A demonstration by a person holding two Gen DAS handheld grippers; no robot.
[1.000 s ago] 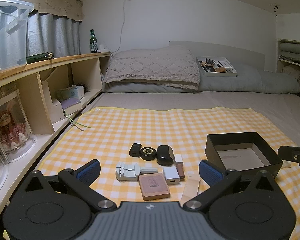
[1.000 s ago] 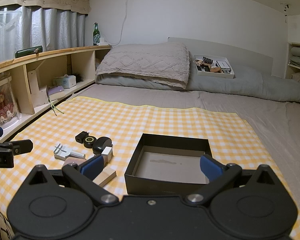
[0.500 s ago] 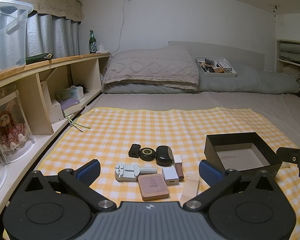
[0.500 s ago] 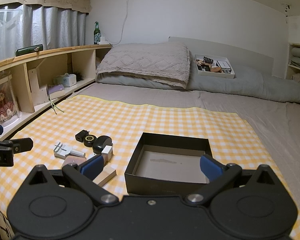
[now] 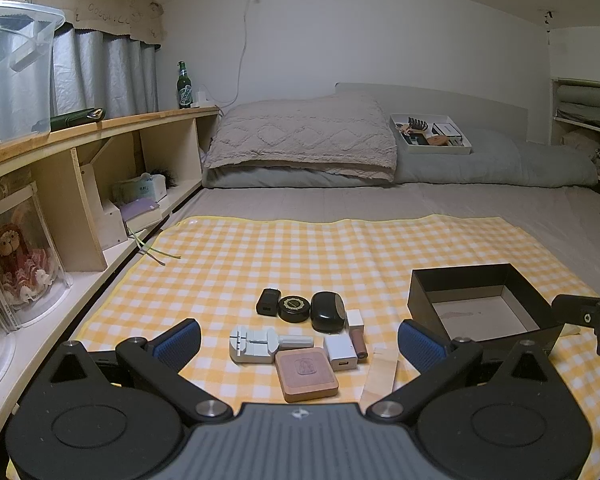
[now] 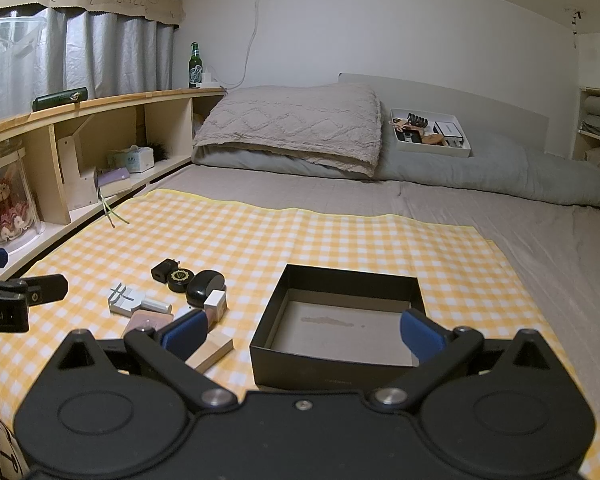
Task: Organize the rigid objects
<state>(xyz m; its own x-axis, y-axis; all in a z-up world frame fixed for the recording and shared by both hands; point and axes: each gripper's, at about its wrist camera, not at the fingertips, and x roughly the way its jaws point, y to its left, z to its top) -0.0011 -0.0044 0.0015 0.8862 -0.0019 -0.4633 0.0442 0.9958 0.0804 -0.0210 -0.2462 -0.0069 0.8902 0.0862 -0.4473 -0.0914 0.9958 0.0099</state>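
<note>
A: Claws?
B: Left gripper and right gripper both spread wide, holding nothing.
A: Items?
B: Small objects clustered at lower centre on the checked cloth; black box at lower right.

Green bottle on wooden shelf, grey pillow, yellow checked cloth

Both grippers — left, right — hover, jaws wide apart.
</note>
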